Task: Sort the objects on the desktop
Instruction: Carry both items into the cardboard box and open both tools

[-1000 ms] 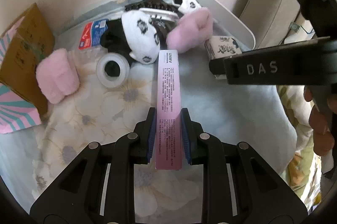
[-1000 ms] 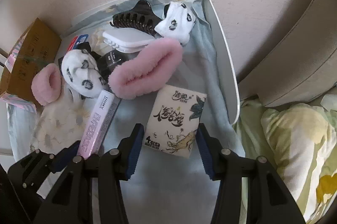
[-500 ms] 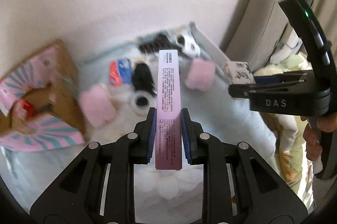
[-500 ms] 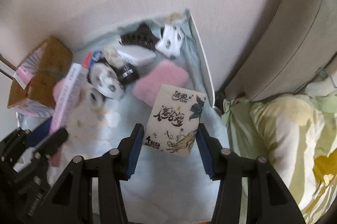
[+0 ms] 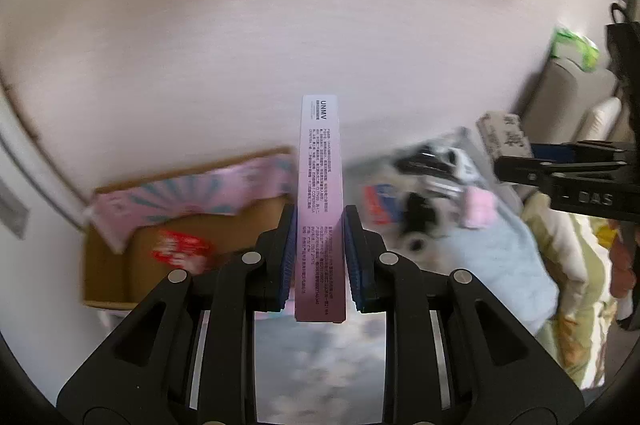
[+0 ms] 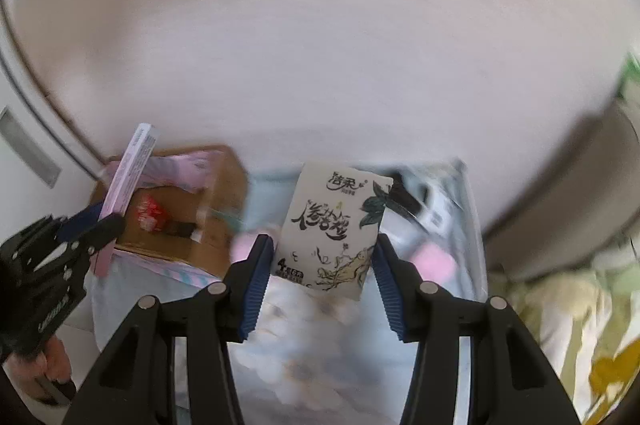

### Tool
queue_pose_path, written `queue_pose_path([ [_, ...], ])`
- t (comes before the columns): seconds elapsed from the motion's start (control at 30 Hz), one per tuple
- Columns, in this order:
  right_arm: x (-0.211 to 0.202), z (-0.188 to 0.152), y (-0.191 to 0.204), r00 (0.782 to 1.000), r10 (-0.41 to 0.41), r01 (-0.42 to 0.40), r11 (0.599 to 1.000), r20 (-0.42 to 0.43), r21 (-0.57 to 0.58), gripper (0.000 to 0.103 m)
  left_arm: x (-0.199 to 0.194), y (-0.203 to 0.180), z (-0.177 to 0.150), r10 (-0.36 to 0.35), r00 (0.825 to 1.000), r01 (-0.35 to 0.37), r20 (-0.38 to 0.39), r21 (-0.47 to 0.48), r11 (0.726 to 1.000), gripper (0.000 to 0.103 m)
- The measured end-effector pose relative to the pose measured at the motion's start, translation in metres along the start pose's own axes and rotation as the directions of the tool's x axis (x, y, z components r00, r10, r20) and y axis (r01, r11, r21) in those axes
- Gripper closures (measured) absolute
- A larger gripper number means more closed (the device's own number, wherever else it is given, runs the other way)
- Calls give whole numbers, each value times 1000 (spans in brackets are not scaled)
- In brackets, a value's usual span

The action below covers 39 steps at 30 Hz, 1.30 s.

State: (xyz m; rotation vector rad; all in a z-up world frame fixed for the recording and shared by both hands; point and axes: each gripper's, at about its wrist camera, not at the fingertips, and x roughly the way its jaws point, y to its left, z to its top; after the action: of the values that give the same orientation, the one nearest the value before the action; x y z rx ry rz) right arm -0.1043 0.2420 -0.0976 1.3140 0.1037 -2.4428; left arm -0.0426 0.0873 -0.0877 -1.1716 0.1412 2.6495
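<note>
My left gripper is shut on a long pink box that stands up between the blue pads, high above the table. In the right wrist view that same pink box shows at the left, over the open cardboard box. My right gripper is shut on a white tissue pack with black brush lettering. The tissue pack also shows at the right of the left wrist view, in the right gripper's jaws. The cardboard box, with pink patterned flaps, holds a red packet.
Blurred leftovers lie on the pale blue cloth: pink fluffy pieces, a black hair clip, a red and blue packet. A bed with yellow-green bedding is at the right. A plain wall stands behind.
Both grippers have risen with their loads and swung left; the table items shrank and slid right, and the cardboard box now lies below the pink box.
</note>
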Motion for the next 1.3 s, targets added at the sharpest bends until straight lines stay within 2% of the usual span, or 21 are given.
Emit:
queue_pose_path([
  [0.2, 23, 24, 65, 998, 60, -60, 992, -1, -107, 56, 0, 80, -3, 85, 996, -86, -18, -78, 993, 83],
  [0.3, 45, 30, 93, 995, 92, -96, 986, -36, -137, 56, 5, 115, -10, 123, 992, -126, -39, -93, 988, 83],
  [0.43, 76, 30, 126, 991, 105, -120, 976, -88, -184, 56, 17, 152, -23, 139, 987, -149, -83, -134, 980, 83],
  [0.6, 113, 27, 163, 984, 100, -131, 966, -145, -222, 56, 36, 181, -45, 131, 982, -154, -139, -172, 973, 83],
  [0.7, 130, 25, 171, 980, 93, -132, 965, -176, -226, 56, 48, 193, -54, 121, 978, -153, -168, -189, 970, 83],
  [0.93, 141, 21, 184, 975, 85, -132, 965, -207, -226, 56, 56, 211, -61, 109, 975, -151, -192, -223, 963, 83],
  [0.97, 141, 22, 185, 975, 85, -134, 963, -206, -235, 55, 56, 212, -60, 102, 976, -145, -190, -233, 962, 80],
  [1.03, 141, 21, 190, 977, 68, -124, 954, -204, -274, 50, 59, 211, -58, 61, 979, -112, -194, -261, 959, 53],
  [1.07, 141, 20, 192, 978, 57, -115, 950, -200, -289, 38, 58, 212, -56, 58, 980, -108, -189, -265, 958, 16],
  [1.1, 139, 19, 194, 981, 43, -100, 947, -189, -304, 30, 53, 211, -54, 72, 983, -116, -168, -264, 958, 1],
  [1.13, 136, 19, 194, 984, 43, -94, 947, -171, -306, 30, 44, 209, -51, 95, 988, -123, -121, -258, 958, 0],
  [1.2, 128, 19, 191, 989, 61, -98, 951, -134, -292, 30, 32, 206, -45, 87, 993, -104, -76, -246, 964, 0],
  [1.3, 116, 21, 182, 988, 103, -129, 958, -112, -255, 29, 22, 203, -37, 108, 992, -119, -59, -230, 966, 0],
])
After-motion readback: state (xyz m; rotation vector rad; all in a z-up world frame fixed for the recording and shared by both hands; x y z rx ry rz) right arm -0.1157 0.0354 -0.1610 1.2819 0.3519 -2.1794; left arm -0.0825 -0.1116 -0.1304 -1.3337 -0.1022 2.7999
